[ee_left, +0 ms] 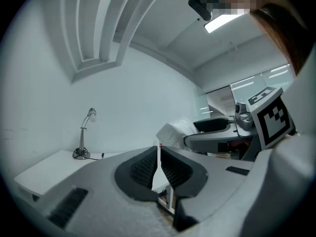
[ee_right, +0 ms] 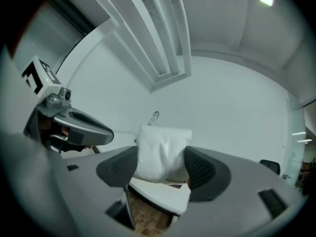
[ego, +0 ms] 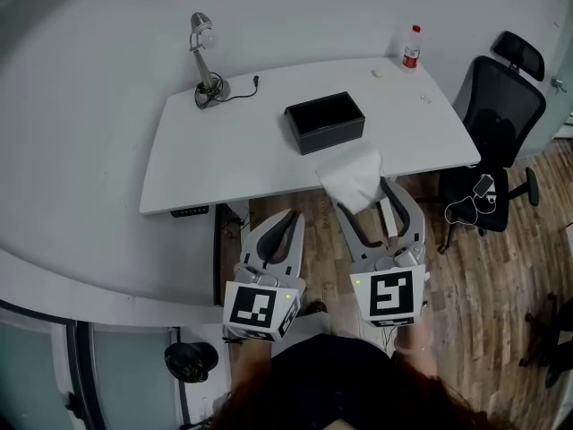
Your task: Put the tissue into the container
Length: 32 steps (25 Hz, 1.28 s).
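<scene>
Person cut off at bottom edge; only hair and dark top show. Left gripper: ribbed dark pads together bar thin slit, nothing between. Right gripper: jaws wide, clamped on tissue, whose bulk hides the jaw tips in head view. Tissue: soft white wrapped pack, slightly creased, print underneath too small to read; held over table's near edge, short of container. Container: black rectangular open box, inside too dark to read. Table white, smooth, with rounded corners. Wood plank floor. Walls plain white.

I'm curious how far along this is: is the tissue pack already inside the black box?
No, the tissue pack is gripped in the right tongs, apart from the black box on the table.
</scene>
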Available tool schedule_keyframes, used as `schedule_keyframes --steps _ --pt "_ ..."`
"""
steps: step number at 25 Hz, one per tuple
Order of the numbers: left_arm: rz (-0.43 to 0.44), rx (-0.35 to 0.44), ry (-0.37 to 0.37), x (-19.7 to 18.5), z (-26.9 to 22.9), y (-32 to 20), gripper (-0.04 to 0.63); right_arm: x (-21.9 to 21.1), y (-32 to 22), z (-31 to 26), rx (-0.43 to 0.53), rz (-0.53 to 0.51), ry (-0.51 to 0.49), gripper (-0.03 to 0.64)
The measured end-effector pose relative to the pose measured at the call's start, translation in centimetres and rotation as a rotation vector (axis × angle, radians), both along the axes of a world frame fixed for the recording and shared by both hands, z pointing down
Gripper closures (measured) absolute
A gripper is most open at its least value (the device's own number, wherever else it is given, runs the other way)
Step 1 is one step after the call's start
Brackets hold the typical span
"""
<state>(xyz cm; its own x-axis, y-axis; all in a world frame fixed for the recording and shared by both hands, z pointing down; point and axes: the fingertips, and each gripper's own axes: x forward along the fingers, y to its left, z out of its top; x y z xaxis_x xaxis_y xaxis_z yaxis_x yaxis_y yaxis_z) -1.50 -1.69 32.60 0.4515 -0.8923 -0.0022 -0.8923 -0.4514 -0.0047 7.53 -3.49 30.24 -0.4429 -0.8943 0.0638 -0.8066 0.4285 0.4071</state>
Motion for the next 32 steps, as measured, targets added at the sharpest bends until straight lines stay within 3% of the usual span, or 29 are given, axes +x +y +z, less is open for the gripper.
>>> schedule_keyframes --steps 9,14,32 --pt "0.015 0.005 0.013 -1.3 -0.4 -3.4 0.555 -0.7 -3.3 -0.5 0.007 0.031 0.013 0.301" --pt "0.025 0.045 -0.012 -2.7 -0.3 -4.6 0.555 -1.6 -4.2 -0.9 0.023 0.046 0.016 0.302" --pt "0.044 0.048 0.018 -4.0 -0.2 -6.3 0.555 -3.1 -5.5 -1.3 0.037 0.061 0.048 0.305"
